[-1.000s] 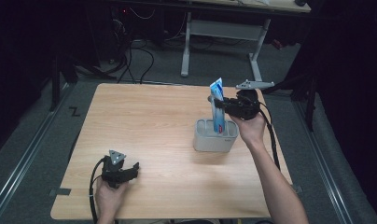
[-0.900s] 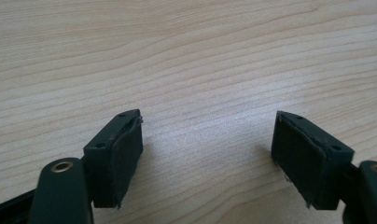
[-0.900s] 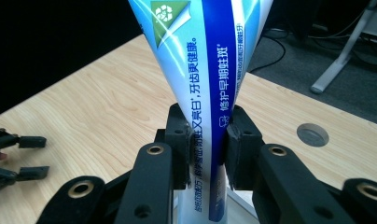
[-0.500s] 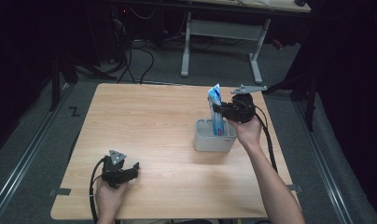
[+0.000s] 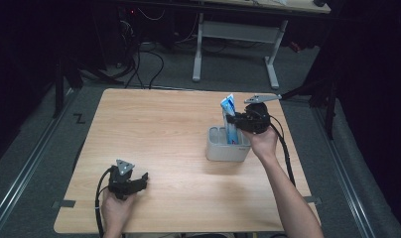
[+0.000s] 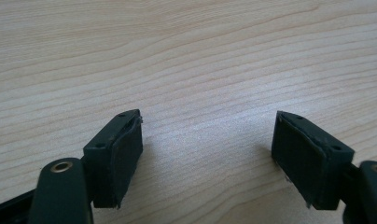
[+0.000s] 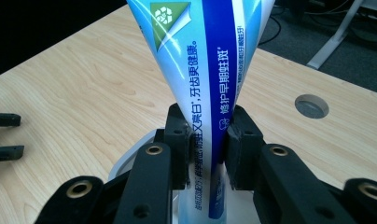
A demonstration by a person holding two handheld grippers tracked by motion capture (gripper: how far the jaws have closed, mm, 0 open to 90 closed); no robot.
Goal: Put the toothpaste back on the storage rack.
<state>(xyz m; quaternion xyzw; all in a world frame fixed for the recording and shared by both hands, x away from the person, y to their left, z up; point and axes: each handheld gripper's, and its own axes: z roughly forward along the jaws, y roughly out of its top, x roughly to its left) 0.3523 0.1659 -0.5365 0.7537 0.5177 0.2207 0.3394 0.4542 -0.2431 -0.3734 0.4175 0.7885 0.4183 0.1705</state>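
1. The light wooden table (image 5: 164,144) bears a grey plastic holder (image 5: 227,145) near its right side.
2. The blue-and-white toothpaste tube (image 5: 230,118) stands upright in it, lower than a second ago.
3. The right gripper (image 5: 236,120) clamps the tube; the left gripper (image 6: 207,158) rests open, far off.

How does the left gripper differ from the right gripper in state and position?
The left gripper is open with nothing between its pads, while the right gripper is shut on a toothpaste tube. The left gripper rests low on the wooden table near its front edge, whereas the right gripper is above the white holder, with the tube's lower end inside it. Both are black, two-jaw and hand-held.
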